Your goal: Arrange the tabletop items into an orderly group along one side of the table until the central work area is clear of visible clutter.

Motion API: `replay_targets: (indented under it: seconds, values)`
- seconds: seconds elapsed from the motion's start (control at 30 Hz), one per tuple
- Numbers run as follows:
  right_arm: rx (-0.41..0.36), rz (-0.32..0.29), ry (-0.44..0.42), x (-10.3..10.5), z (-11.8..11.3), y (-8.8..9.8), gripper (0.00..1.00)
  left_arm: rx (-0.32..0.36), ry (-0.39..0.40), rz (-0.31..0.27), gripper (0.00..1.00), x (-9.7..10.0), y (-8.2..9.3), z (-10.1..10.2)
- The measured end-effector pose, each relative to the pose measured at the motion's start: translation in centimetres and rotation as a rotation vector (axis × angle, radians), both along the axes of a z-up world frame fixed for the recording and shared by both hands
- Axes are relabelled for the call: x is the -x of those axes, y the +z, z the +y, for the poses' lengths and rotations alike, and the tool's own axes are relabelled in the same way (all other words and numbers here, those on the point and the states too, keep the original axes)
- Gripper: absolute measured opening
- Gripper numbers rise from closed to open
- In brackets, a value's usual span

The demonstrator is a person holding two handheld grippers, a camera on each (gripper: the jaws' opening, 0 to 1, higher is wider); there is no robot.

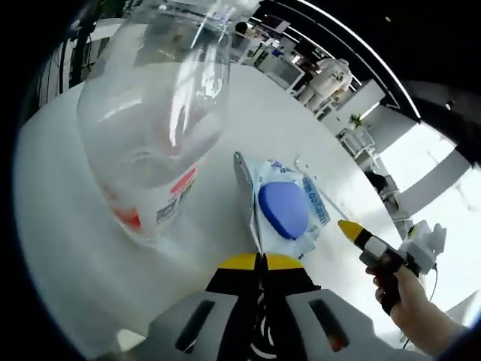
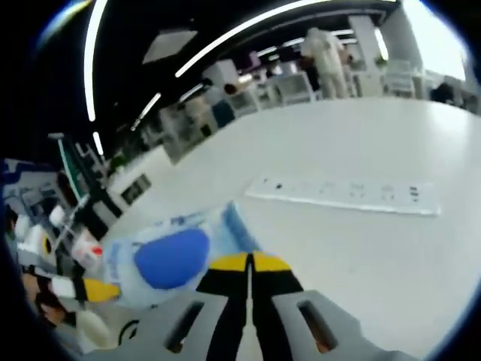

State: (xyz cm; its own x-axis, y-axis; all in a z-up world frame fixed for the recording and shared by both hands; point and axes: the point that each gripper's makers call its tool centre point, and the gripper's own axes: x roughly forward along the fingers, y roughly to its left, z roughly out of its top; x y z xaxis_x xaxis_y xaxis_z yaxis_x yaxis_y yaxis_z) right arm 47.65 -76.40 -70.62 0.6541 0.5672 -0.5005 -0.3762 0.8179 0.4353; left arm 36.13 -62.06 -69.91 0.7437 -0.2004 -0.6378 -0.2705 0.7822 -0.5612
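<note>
- Left gripper view: left gripper (image 1: 262, 261) has its yellow-tipped jaws pressed together at the near edge of a wet-wipes pack (image 1: 285, 207) with a blue flip lid; looks clenched on the pack's edge, though the pinch itself is partly hidden
- Clear plastic bottle (image 1: 154, 128) lying on its side ahead-left of the jaws, close to the pack; red-and-white label facing down-right
- Right gripper (image 1: 359, 237) comes in from the right, held by a hand (image 1: 409, 301); tip near the pack's far-right side
- Right gripper view: right gripper (image 2: 249, 262) jaws together, nothing visibly between them; pack (image 2: 169, 256) just left of the tips; white power strip (image 2: 342, 194) ahead-right, well apart, on the white table (image 2: 361, 256)
- Risk: thin edge grip could slip when dragging the pack; pack could nudge the bottle and set it rolling
- Count: one pack; one bottle; one power strip; two grippers
</note>
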Motion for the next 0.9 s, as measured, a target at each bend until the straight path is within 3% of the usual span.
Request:
replay_targets:
  seconds: [0.1,0.13,0.2,0.23,0.3,0.37,0.4,0.53,0.6,0.77,0.9]
  values:
    - [-0.205,0.106,-0.096,0.1,0.3,0.2,0.02,-0.006,-0.004,-0.017,0.00,-0.2,0.5,0.1]
    - [-0.270,0.142,-0.129,0.1,0.5,0.3,0.13,0.002,-0.003,-0.019,0.00,-0.3,0.7,0.0]
    - [-0.454,0.270,-0.188,0.2,1.4,0.4,0.44,0.017,0.007,-0.026,0.00,-0.4,1.0,0.0]
    - [-0.504,0.293,-0.184,0.4,1.8,0.6,0.43,0.030,0.016,-0.028,0.00,-0.5,1.2,0.0]
    - [-0.500,0.284,-0.199,0.2,1.8,0.6,0.35,0.037,0.014,-0.032,0.00,-0.6,1.4,-0.1]
    - [-0.504,0.302,-0.196,0.4,2.2,0.5,0.35,0.087,0.037,-0.036,0.00,-0.8,1.8,-0.3]
    - [-0.535,0.349,-0.196,0.7,2.7,0.5,0.35,0.107,0.043,-0.037,0.00,-1.0,2.0,-0.4]
    - [-0.586,0.429,-0.176,1.4,4.0,0.2,0.35,0.108,0.036,-0.059,0.00,-1.6,2.8,-0.5]
    - [-0.679,0.477,-0.167,1.8,5.0,0.4,0.35,0.137,0.042,-0.065,0.00,-1.8,3.0,-0.8]
    - [-0.746,0.498,-0.234,1.6,5.1,0.2,0.35,0.157,0.055,-0.078,0.00,-1.9,3.6,-0.7]
    - [-0.739,0.520,-0.227,2.0,5.4,0.2,0.31,0.180,0.071,-0.096,0.00,-2.2,4.4,-0.4]
